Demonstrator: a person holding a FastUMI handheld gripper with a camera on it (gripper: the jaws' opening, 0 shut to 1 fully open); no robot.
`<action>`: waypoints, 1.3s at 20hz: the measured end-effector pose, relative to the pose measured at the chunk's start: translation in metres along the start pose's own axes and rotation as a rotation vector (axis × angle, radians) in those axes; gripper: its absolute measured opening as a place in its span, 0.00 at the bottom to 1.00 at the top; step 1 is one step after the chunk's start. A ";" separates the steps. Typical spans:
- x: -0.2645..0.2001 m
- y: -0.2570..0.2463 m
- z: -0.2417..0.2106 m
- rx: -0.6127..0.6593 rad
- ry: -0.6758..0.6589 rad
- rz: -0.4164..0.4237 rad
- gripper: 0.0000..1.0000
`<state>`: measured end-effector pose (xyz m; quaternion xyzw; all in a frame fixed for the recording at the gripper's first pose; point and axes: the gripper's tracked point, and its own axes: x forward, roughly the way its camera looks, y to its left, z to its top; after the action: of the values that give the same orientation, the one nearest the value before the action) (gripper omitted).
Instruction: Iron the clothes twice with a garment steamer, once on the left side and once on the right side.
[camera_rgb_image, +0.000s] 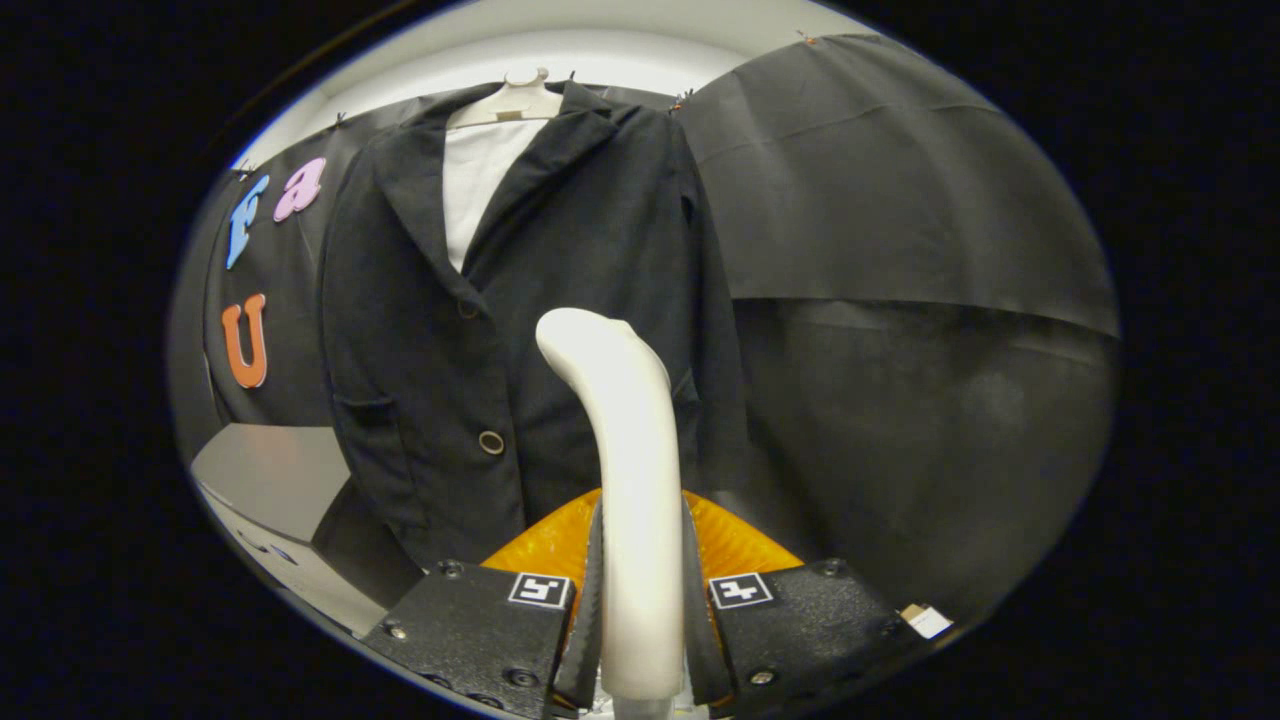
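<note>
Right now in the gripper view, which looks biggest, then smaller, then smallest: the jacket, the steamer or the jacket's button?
1. Jacket, hanging beyond the tongs.
2. Steamer, gripped between the tongs; it sits nearest the camera, so it looks bigger than it really is.
3. Button, tiny on the jacket front.

No readable text, brand or number appears; each gripper (640, 600) finger carries just a small square black-and-white marker.
</note>
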<state>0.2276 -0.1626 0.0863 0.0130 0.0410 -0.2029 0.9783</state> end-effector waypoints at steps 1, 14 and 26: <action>0.001 -0.002 -0.005 0.002 0.011 -0.001 0.38; 0.008 -0.007 -0.086 0.012 0.161 -0.012 0.37; 0.016 -0.005 -0.162 -0.034 0.301 0.033 0.37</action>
<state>0.2280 -0.1662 -0.0770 0.0273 0.1904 -0.1817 0.9644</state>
